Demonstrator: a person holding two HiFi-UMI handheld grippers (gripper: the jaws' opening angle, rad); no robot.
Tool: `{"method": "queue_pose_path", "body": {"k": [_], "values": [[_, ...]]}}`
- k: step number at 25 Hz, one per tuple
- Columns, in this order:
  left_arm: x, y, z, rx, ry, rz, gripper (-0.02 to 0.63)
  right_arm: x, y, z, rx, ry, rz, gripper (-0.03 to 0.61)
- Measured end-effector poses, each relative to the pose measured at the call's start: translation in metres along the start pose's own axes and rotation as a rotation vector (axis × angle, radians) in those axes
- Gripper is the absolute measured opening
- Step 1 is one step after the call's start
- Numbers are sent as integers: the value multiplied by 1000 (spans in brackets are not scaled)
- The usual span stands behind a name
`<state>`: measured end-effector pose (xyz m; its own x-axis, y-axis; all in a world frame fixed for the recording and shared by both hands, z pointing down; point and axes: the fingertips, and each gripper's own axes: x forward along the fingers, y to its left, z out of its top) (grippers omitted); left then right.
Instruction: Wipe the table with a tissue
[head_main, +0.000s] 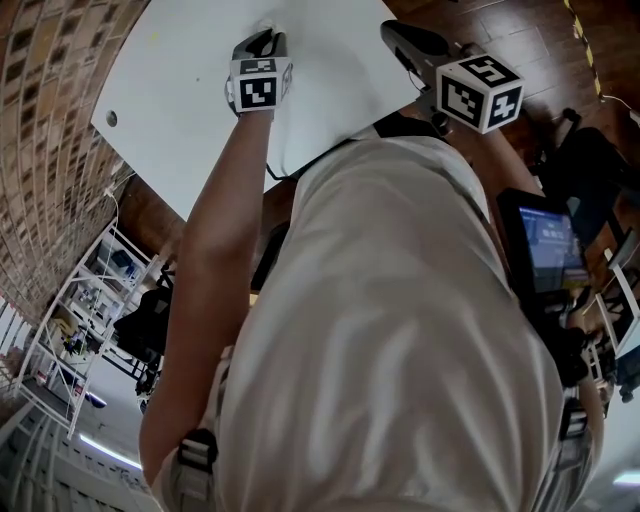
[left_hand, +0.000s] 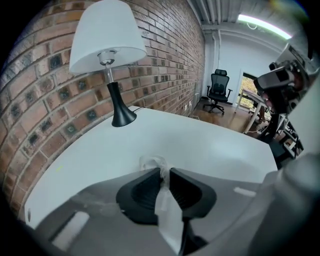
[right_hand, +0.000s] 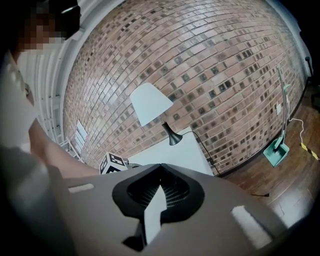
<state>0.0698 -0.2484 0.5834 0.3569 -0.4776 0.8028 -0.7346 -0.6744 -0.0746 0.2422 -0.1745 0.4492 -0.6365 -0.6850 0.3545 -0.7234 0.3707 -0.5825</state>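
Note:
A thin white tissue (left_hand: 152, 163) is pinched between the dark pads of my left gripper (left_hand: 165, 172); a crumpled end sticks out past the tips and the rest trails back between the jaws. That gripper (head_main: 266, 40) points steeply down at the white table (head_main: 170, 90), with the tissue end just over the tabletop (left_hand: 210, 145). My right gripper (right_hand: 161, 168) is shut with nothing in it, its tips meeting. It hovers by the table's right edge (head_main: 398, 34), aimed toward the lamp and the brick wall.
A white-shaded lamp (left_hand: 106, 47) on a black stem stands at the table's far side by the brick wall, also visible as the lamp (right_hand: 151, 104). An office chair (left_hand: 218, 89) sits beyond the table. A lit screen (head_main: 548, 245) is at my right, and a green dustpan (right_hand: 276, 150) stands on the floor.

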Motion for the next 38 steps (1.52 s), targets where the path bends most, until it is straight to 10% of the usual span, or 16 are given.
{"method": "queue_pose_path", "body": {"k": [10, 14, 26, 38], "values": [[-11, -89, 15, 102, -46, -343, 61, 0, 10, 8, -32, 4, 42, 6], [-31, -91, 11, 10, -140, -394, 63, 12, 20, 2, -37, 21, 41, 6], [-95, 25, -65, -269, -209, -170, 63, 74, 80, -14, -80, 93, 139, 6], [-122, 16, -87, -350, -234, -103, 64, 82, 108, -32, -118, 161, 222, 6]]}}
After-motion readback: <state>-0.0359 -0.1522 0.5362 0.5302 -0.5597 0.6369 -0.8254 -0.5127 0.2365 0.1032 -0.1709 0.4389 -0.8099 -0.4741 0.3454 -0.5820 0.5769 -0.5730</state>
